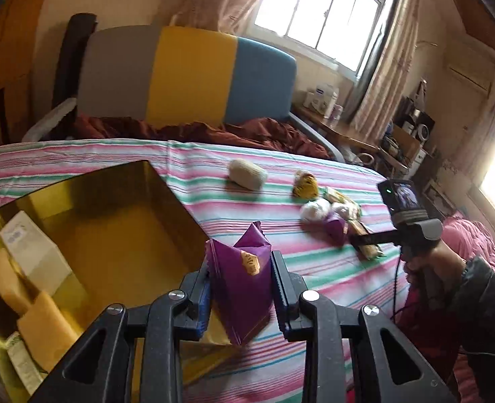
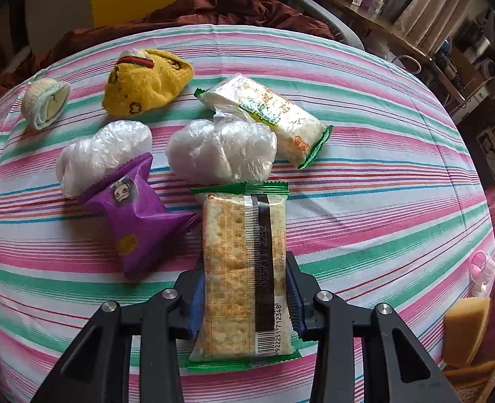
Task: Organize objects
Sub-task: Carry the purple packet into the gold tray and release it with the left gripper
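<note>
Left wrist view: the left gripper (image 1: pixel 240 288) is clamped on a purple snack packet (image 1: pixel 242 285), a crinkled foil pouch held point-up between the pads, clear of the striped sheet (image 1: pixel 314 268). The gold tin box (image 1: pixel 113 235) lies just to the gripper's left, open-topped, glossy and square-walled, with pale boxes and yellow blocks already along its near side. That is the nearer arm to the box, and I judge the packet is bound there.

Right wrist view: the right gripper (image 2: pixel 245 297) grips a cracker packet (image 2: pixel 244 275) across its short sides; the packet's long axis runs straight ahead along the fingers (clear film, green crimped ends). It appears to rest on the sheet. Ahead lie a second purple packet (image 2: pixel 131 221), two crumpled plastic bundles (image 2: pixel 220 151) and a yellow sock (image 2: pixel 146 80).
</note>
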Tool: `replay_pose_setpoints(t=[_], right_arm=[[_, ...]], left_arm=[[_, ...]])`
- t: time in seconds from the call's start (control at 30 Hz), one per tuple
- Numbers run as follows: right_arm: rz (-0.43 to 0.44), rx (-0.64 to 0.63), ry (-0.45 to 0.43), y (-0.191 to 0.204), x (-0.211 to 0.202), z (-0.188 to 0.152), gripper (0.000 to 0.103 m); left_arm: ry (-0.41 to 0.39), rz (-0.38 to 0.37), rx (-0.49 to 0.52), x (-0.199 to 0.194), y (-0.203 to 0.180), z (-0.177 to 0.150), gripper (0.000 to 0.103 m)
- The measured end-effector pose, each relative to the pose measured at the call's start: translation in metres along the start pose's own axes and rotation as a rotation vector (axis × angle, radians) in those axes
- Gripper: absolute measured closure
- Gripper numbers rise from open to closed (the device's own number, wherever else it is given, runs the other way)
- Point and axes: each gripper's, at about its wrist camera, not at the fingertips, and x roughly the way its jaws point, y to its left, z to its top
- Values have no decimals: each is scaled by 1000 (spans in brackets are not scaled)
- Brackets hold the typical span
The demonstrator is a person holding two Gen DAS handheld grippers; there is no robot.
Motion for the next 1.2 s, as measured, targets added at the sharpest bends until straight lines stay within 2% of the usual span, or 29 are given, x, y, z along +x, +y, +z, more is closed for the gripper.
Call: replay_pose_setpoints(t=[0.2,0.33,0.57,0.8,1.0,1.2], right_arm=[[-12,-11,-5,5,-4,-2,63],[-17,-17,-7,7,-7,-4,63],[-27,-31,-10,10,-8,-5,63],[-33,-36,-12,10,-7,-6,63],[-31,-32,-12,10,-8,-6,63],[-17,-12,-14,5,-10,-5,64]], left_arm=[[-3,153,-128,-13,77,6,73],[31,185,-169,-27,108,-2,73],[140,166,-107,-31,102,-43,73],[228,211,-108,-20,101,-68,71],[205,217,-165,-29,110,-74,67],[145,276,-183,-43,113,-72,67]])
